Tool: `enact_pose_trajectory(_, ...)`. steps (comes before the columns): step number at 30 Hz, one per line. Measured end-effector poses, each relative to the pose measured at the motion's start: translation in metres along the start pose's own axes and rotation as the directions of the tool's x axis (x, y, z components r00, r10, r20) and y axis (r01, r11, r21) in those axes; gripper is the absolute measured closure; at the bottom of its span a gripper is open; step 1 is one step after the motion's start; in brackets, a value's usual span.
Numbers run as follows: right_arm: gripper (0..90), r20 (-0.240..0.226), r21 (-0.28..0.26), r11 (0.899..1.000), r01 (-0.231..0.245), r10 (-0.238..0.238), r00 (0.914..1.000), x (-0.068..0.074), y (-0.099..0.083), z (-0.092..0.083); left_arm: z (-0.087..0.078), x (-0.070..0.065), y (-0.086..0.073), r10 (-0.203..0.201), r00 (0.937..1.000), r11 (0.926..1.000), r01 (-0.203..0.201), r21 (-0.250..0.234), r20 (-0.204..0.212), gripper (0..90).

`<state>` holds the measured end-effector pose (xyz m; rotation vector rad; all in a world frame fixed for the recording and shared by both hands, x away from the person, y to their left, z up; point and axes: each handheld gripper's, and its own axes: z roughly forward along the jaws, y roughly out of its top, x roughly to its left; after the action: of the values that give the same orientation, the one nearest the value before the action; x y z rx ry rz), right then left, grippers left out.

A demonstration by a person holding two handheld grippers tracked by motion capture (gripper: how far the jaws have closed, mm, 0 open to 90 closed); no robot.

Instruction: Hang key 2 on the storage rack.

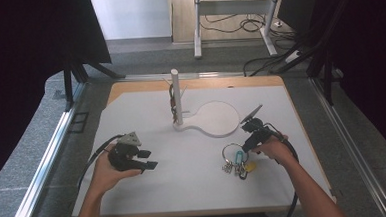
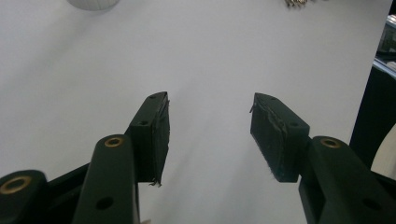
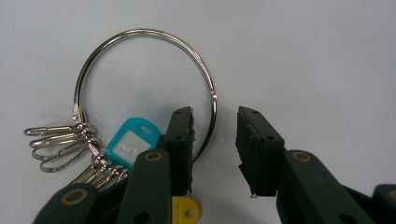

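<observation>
Right gripper (image 3: 215, 144) is over the key ring (image 3: 144, 32), which lies flat on the white table (image 1: 185, 184) near its right edge. Jaws straddle the ring wire, gap narrow, pads not yet on it. Left gripper (image 2: 210, 135) gapes wide with nothing in it.

We judge the ring light, stiff, slippery thin steel; we pinch the bare arc, clear of the keys, which will swing.

Count: one ring, one teal tag (image 3: 130, 142), one yellow tag (image 3: 187, 212), one peg stand (image 1: 177, 97).
</observation>
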<state>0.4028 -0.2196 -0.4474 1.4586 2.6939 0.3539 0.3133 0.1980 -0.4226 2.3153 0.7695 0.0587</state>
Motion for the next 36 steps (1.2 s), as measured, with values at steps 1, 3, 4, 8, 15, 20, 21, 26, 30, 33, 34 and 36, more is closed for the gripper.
enact_pose_trajectory(1,67.7,0.003,0.003,1.0,0.0,0.0,1.0,0.0,0.001,0.001,0.001,-0.001,0.0,-0.006,1.0,1.0,0.006,-0.001,0.0,47.6)
enact_pose_trajectory(3,68.5,0.004,0.026,1.0,0.002,-0.002,1.0,0.001,0.003,0.005,0.002,-0.001,0.0,-0.005,1.0,1.0,0.005,0.002,0.004,47.6)
enact_pose_trajectory(4,68.8,0.004,0.038,0.999,0.0,0.0,1.0,0.002,0.004,0.007,0.001,-0.001,0.0,0.005,1.0,0.9999,-0.005,0.01,0.002,47.6)
enact_pose_trajectory(8,72.5,0.024,0.064,0.998,0.002,-0.004,0.9997,0.005,0.006,0.011,0.0,-0.002,-0.001,0.002,1.0,1.0,-0.002,-0.008,0.007,47.6)
enact_pose_trajectory(15,78.4,0.058,0.105,0.994,0.004,-0.01,0.9982,0.01,0.01,0.012,0.0,-0.002,-0.001,-0.002,1.0,0.9999,0.002,-0.012,0.002,47.6)
enact_pose_trajectory(20,82.3,0.066,0.117,0.993,-0.001,-0.006,0.9978,0.013,0.012,0.013,0.001,-0.003,-0.001,-0.001,1.0,1.0,0.001,-0.01,-0.001,47.6)
enact_pose_trajectory(21,83.0,0.061,0.12,0.993,-0.002,-0.005,0.9981,0.012,0.012,0.013,0.001,-0.003,-0.001,-0.001,1.0,1.0,0.001,-0.009,-0.001,47.6)
enact_pose_trajectory(26,86.8,0.04,0.117,0.993,-0.003,-0.002,0.9992,0.01,0.012,0.012,0.001,-0.003,-0.001,0.002,1.0,1.0,-0.002,-0.003,-0.005,47.6)
enact_pose_trajectory(30,87.0,-0.009,0.112,0.994,-0.019,0.02,0.9998,0.004,0.01,0.009,0.001,-0.002,-0.002,0.009,0.9999,0.9999,-0.009,0.004,-0.008,47.6)
enact_pose_trajectory(33,87.1,-0.048,0.108,0.994,-0.025,0.03,0.9984,0.0,0.009,0.004,0.001,-0.002,-0.002,0.009,0.9999,1.0,-0.009,0.004,-0.009,47.6)
enact_pose_trajectory(34,87.1,-0.06,0.11,0.994,-0.023,0.03,0.9977,0.0,0.008,0.002,0.002,-0.002,-0.001,0.009,0.9999,1.0,-0.009,0.005,-0.008,47.6)
enact_pose_trajectory(36,87.2,-0.079,0.106,0.994,-0.019,0.028,0.9965,-0.001,0.007,-0.004,0.002,-0.003,-0.002,0.008,0.9999,1.0,-0.008,0.005,-0.009,47.6)
